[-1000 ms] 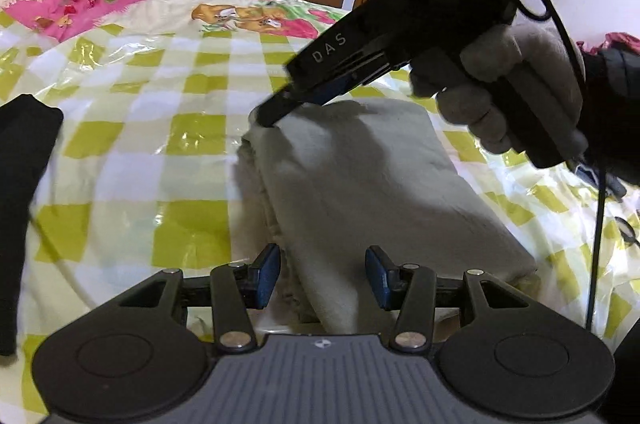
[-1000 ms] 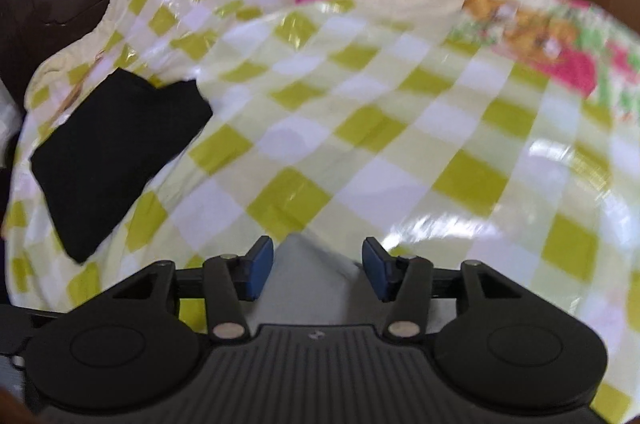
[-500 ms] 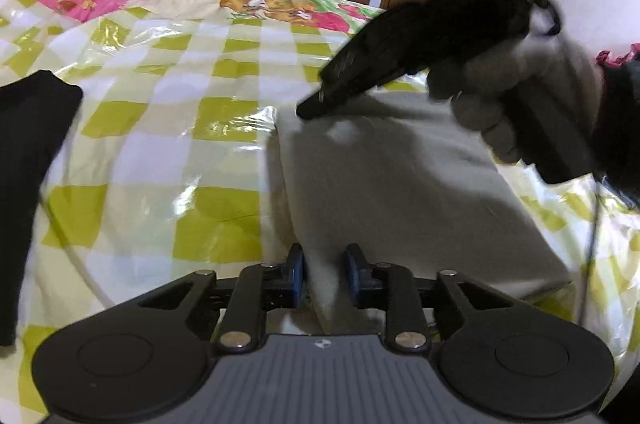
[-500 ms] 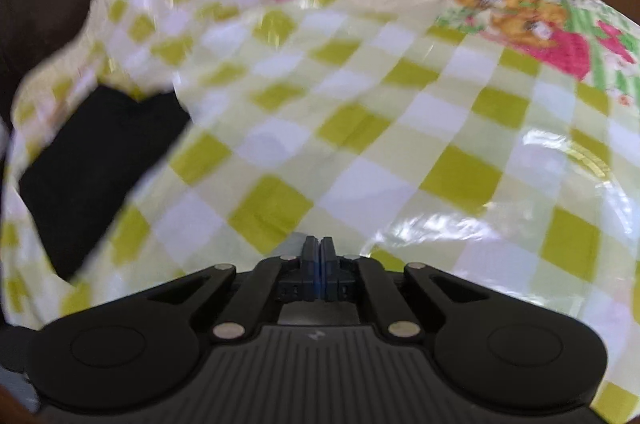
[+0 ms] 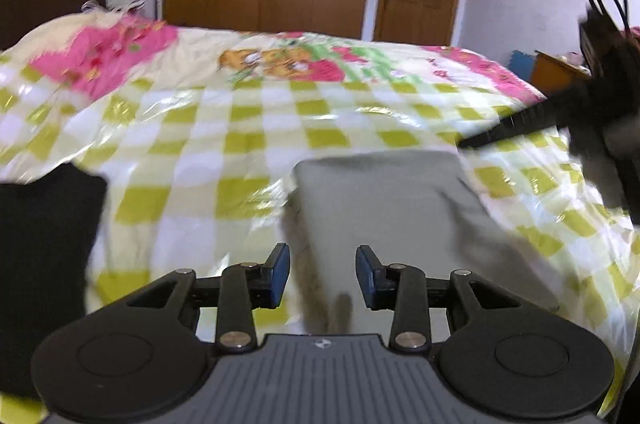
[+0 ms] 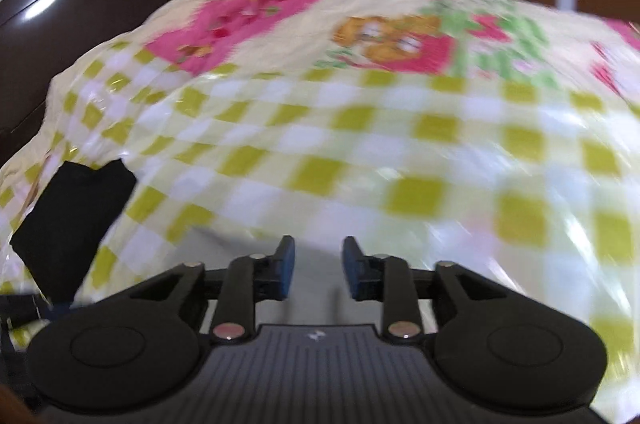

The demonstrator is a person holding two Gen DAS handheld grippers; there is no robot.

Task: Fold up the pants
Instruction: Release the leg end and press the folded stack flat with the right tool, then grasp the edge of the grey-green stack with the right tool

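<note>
My left gripper [image 5: 322,274] has its jaws spreading apart, nothing pinched; the folded grey pants [image 5: 384,208] lie on the bed just ahead of and under its blue pads [image 5: 279,276], their left edge running through the gap without touching either pad. My right gripper [image 6: 317,268] is also opening, and only a pale grey patch of the pants [image 6: 316,288] shows below its fingertips, unheld. From the left wrist I see the right gripper [image 5: 516,126] off to the right, clear of the pants' far corner. A black garment [image 5: 44,248] lies well left of both tongs on the yellow-checked plastic sheet [image 5: 192,200]. The view is blurred.
</note>
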